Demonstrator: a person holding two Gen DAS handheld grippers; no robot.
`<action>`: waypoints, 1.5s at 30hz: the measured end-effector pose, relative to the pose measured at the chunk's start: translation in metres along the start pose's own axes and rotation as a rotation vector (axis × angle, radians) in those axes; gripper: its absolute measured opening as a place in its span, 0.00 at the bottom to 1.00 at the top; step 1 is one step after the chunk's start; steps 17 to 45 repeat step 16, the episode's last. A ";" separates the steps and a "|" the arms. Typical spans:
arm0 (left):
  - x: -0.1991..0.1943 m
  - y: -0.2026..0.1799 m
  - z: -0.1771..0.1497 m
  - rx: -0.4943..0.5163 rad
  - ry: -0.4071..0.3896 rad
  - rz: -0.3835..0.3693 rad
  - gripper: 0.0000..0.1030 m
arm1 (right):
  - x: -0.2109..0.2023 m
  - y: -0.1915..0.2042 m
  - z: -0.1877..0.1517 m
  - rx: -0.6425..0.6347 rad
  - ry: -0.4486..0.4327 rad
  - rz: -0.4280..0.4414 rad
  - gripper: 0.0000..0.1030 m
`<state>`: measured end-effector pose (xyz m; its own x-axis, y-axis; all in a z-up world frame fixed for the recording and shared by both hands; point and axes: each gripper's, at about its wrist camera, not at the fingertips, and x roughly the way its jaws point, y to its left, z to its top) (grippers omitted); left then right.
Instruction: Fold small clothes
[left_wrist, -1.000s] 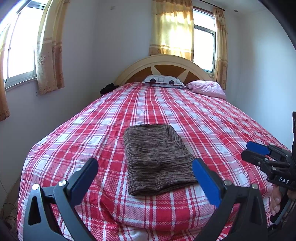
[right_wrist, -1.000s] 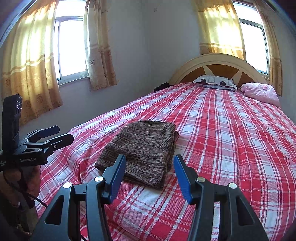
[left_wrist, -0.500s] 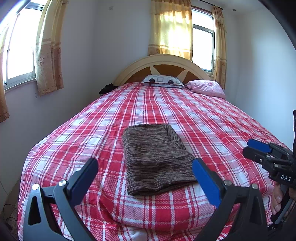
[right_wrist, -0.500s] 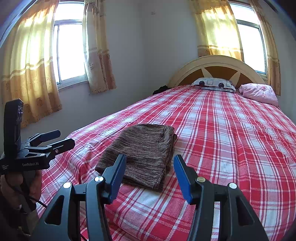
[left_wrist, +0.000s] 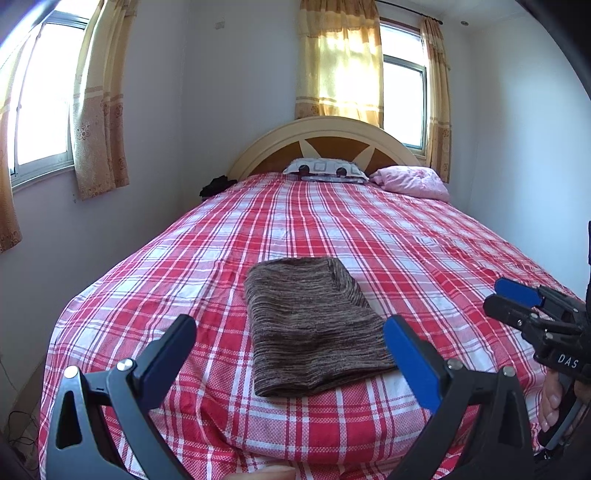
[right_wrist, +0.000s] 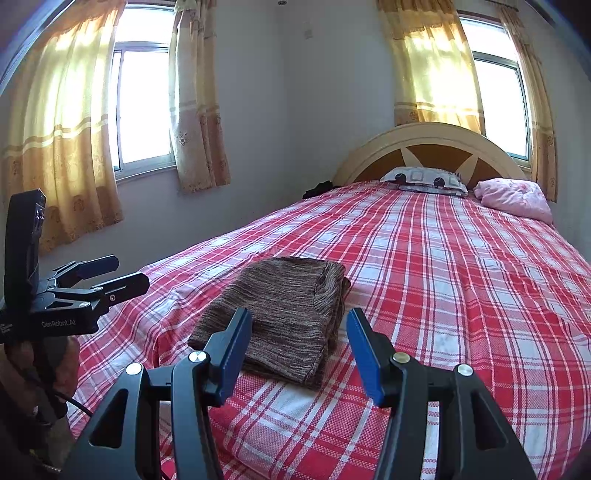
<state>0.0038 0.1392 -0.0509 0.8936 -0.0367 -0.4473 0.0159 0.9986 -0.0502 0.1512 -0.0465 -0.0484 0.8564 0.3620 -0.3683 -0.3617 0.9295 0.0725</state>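
Left gripper (left_wrist: 290, 339) held above the foot of the bed, jaws spread wide, nothing between the pads. Ahead of it, brown knit garment (left_wrist: 314, 328) lies on the red plaid bedspread (left_wrist: 424, 236) near the foot end, roughly centred, long axis running toward the headboard (left_wrist: 325, 140). It looks already doubled: the right wrist view shows stacked layers along its right edge and a closed fold at the near edge. Right gripper (right_wrist: 299, 345) hovers just short of the garment's near right corner, jaws parted about halfway, empty, touching no cloth. Judgement: either the fold is finished and both tools are standing off, or one more fold remains; I cannot tell which. If another fold is wanted, the next move calls for pinching both near corners through all layers and carrying them evenly to the far edge, without dragging the bedspread up.
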 end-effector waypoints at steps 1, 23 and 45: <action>0.000 0.000 0.000 -0.001 0.002 -0.002 1.00 | 0.000 0.000 0.000 -0.001 -0.002 -0.001 0.53; 0.012 0.006 -0.006 -0.008 0.036 -0.010 1.00 | 0.005 0.000 -0.003 -0.005 0.016 0.015 0.53; 0.012 0.006 -0.006 -0.008 0.036 -0.010 1.00 | 0.005 0.000 -0.003 -0.005 0.016 0.015 0.53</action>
